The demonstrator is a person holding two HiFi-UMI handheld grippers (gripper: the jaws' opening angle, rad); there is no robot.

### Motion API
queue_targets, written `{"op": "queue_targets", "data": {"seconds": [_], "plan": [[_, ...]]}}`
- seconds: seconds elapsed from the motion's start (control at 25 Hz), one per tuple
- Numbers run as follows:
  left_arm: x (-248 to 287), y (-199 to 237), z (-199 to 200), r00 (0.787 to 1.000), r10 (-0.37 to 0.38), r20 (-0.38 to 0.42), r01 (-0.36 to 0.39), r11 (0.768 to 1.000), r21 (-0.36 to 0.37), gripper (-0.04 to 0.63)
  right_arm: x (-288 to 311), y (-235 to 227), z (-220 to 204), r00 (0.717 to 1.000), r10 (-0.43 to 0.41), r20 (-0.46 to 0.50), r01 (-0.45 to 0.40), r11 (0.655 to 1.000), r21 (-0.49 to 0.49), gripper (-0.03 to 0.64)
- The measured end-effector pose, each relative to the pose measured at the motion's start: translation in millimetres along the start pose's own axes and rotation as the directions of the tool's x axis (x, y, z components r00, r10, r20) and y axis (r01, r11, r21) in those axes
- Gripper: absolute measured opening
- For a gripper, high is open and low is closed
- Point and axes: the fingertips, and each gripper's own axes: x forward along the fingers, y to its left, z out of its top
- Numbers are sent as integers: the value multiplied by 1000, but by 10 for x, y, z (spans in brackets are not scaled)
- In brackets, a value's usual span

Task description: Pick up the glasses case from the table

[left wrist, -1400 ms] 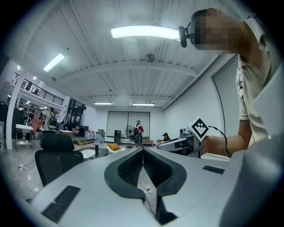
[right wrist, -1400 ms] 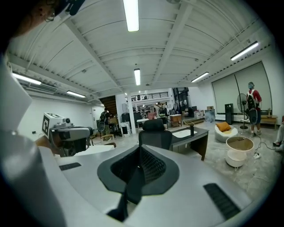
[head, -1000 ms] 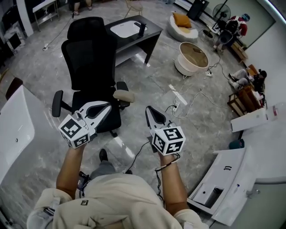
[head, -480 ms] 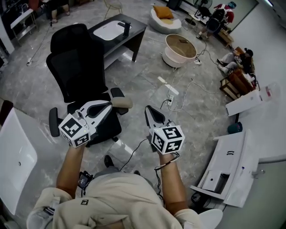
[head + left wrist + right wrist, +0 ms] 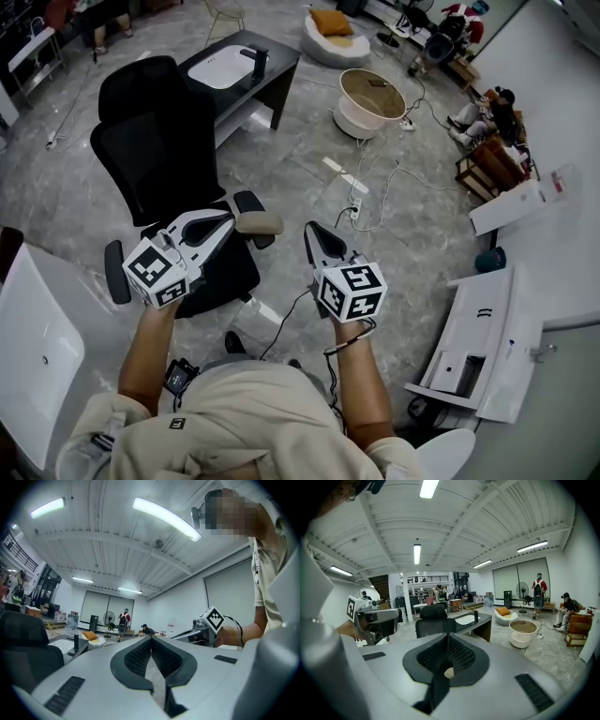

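Shift: the office chair [image 5: 159,131] and the dark desk [image 5: 272,75] sit further left in the head view than a second ago, and the white panel [image 5: 37,328] at the left edge shows more; the left gripper [image 5: 225,223] and the right gripper [image 5: 311,231] keep their place before the body.
Left gripper: jaws pressed together, nothing between them; in the head view it overlies the chair's seat.
Right gripper: jaws together too, empty; it hangs over bare floor.
Glasses case: in no view — not on the desk, which bears only a white basin [image 5: 223,67] and a dark upright fitting [image 5: 260,62], nor on the floor.
Progress: nothing done yet, as I judge it; the glasses case has to be found, reached, gripped and lifted.
Around: round tub [image 5: 372,98]; cushion seat [image 5: 330,26]; cables [image 5: 375,202] across the floor; white panels [image 5: 487,347] at the right; people [image 5: 487,112] far off.
In the way: the chair stands between the person and the desk — the cables look like a trip risk.
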Motion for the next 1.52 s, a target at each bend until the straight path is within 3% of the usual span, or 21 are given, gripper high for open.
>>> {"op": "queue_targets", "data": {"seconds": [0.6,0.84,1.08,1.32,1.52], "plan": [[-234,571,17,999,5,35,-4,1000,-29,17,450,258,100,999,-13,-38,12,1000,-29,26],[-264,676,-81,999,29,37,-28,999,-34,17,552,142,88,999,-11,-47,10,1000,-27,26],[-317,855,-204,994,110,-3,-110,993,-45,17,833,-11,38,998,39,-58,-39,999,-5,26],[-266,1007,-313,974,221,-45,-223,972,-68,17,1172,-156,-1,988,135,-77,-135,991,4,26],[-31,1102,-433,961,269,-67,-274,958,-84,17,1431,-388,-23,975,198,-101,-198,980,15,26]]}}
